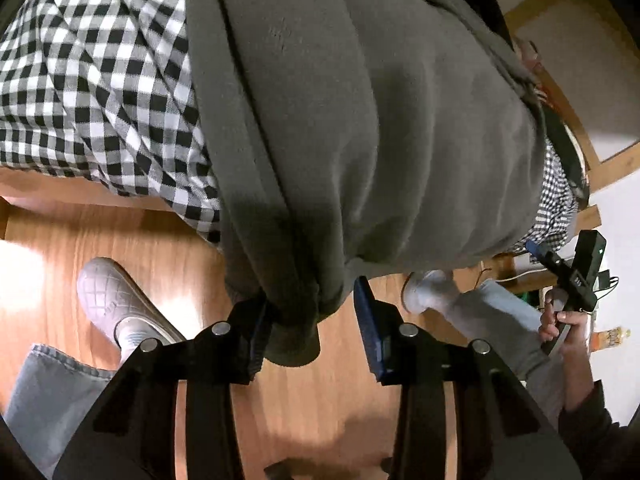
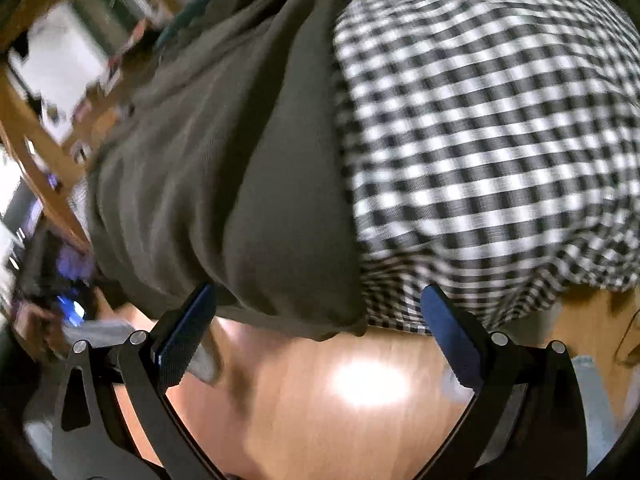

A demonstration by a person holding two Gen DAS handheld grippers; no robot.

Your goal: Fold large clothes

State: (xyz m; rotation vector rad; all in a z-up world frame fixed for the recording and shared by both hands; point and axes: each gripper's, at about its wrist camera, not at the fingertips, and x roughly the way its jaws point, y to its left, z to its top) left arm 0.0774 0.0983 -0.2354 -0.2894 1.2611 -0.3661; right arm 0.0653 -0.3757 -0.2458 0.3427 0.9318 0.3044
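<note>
A large grey-green sweatshirt point(image 1: 360, 120) hangs over the table edge on a black-and-white checked cloth point(image 1: 92, 92). My left gripper point(image 1: 310, 320) has its jaws apart, with a bunched corner of the sweatshirt between them, resting against the left finger. My right gripper point(image 2: 316, 320) is open and empty just below the sweatshirt's hanging hem point(image 2: 280, 312). The sweatshirt point(image 2: 224, 168) and the checked cloth point(image 2: 492, 152) fill the right wrist view, which is blurred. The right gripper also shows in the left wrist view point(image 1: 576, 276), held in a hand at the right.
The wooden floor point(image 1: 160, 240) lies below. The person's feet in grey shoes point(image 1: 116, 300) and jeans legs stand close under the grippers. A wooden chair frame point(image 1: 568, 112) stands at the right of the table.
</note>
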